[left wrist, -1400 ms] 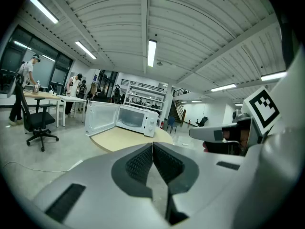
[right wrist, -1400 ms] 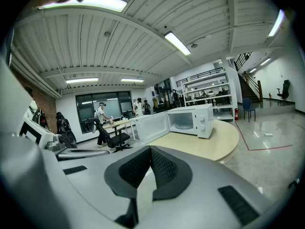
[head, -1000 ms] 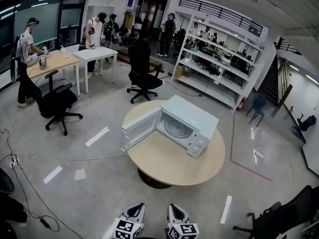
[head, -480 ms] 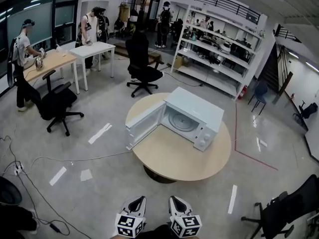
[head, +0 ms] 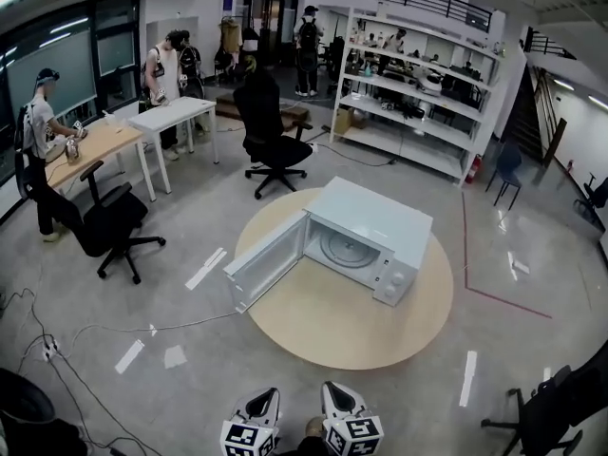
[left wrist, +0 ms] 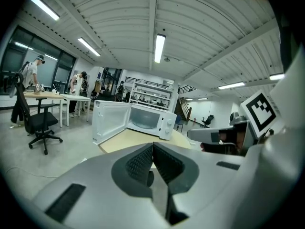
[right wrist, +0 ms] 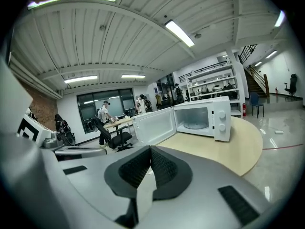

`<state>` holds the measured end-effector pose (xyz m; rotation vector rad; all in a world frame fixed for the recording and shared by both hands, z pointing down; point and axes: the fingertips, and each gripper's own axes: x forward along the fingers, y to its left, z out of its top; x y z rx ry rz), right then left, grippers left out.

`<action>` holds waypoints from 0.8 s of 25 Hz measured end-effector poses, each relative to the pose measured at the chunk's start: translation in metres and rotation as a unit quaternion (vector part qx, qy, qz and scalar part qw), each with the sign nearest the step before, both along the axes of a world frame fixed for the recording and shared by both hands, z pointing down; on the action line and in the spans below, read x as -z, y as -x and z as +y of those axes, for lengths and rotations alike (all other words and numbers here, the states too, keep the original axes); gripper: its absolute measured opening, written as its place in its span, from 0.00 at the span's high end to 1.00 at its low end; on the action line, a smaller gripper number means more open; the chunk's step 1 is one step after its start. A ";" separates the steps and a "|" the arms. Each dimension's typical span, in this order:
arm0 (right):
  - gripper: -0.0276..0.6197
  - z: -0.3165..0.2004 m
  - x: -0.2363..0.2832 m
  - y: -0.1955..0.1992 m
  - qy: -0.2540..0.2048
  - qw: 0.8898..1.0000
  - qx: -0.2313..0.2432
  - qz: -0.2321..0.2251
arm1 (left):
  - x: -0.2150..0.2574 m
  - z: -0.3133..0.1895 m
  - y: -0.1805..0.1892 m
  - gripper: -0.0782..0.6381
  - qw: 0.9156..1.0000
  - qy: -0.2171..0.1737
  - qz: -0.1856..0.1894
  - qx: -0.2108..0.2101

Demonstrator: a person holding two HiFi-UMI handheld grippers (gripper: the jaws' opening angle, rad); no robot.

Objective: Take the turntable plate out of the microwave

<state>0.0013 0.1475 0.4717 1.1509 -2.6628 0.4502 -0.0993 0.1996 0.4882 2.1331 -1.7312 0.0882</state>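
Note:
A white microwave (head: 372,231) stands on a round wooden table (head: 332,326), its door (head: 263,271) swung wide to the left. The glass turntable plate (head: 346,249) lies flat inside the cavity; it also shows faintly in the right gripper view (right wrist: 196,125). Both grippers sit at the bottom edge of the head view, well short of the table: left gripper (head: 262,404), right gripper (head: 336,397). Each has its jaws together with nothing between them, left gripper (left wrist: 152,148) and right gripper (right wrist: 150,151). The microwave (left wrist: 147,120) lies ahead of both.
Black office chairs (head: 106,224) and white desks (head: 174,117) stand at the left, where people stand working. A long white shelving unit (head: 418,103) fills the back. Cables (head: 85,335) trail across the floor at the left. Another chair (head: 556,411) sits at the lower right.
The table and microwave have grown larger and drawn nearer in the head view as both grippers moved toward them. Jaws of both stayed together.

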 end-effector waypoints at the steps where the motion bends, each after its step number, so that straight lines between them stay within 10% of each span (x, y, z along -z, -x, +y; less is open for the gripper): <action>1: 0.93 -0.010 0.001 -0.002 0.000 1.000 0.001 -0.004 | 0.001 -0.010 -0.004 0.82 1.000 0.003 -0.003 -0.001; 20: 0.93 -0.168 0.000 -0.108 0.006 0.998 -0.041 -0.052 | 0.004 -0.162 -0.117 0.82 0.996 0.026 -0.058 -0.059</action>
